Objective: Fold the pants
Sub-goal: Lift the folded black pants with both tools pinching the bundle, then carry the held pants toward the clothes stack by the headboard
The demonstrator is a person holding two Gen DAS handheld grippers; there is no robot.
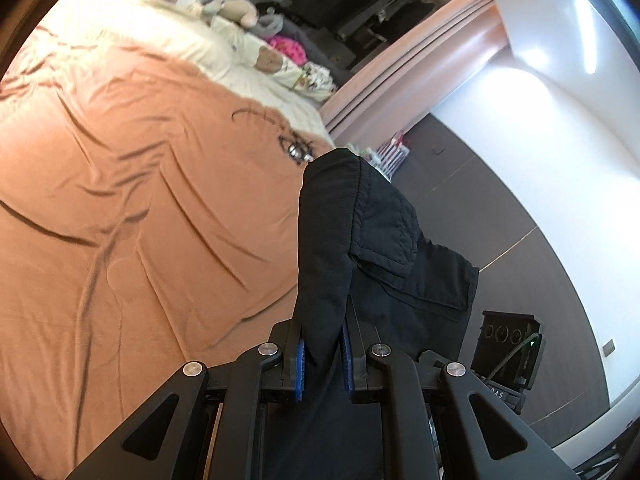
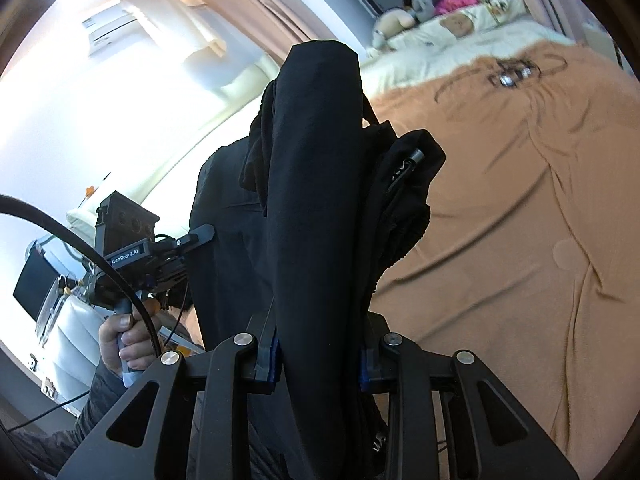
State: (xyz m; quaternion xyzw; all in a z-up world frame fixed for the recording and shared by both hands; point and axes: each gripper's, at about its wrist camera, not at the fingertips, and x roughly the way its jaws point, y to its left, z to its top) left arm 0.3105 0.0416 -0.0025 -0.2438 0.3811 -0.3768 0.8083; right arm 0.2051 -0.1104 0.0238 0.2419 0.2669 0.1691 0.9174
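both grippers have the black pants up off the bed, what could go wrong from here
1. The right gripper clamps a thick bunched roll of the black pants, so layers may slip out unevenly.
2. A drawstring tip hangs loose near the bunch and could end up trapped in the fold.
3. The orange bedspread is already wrinkled; laying the pants on it may leave a lumpy fold. The left gripper holds only a narrow edge, which might pull free.

Both grippers are clamping down: the left gripper and right gripper are each pinching cloth, with the left hand wrapping its handle.
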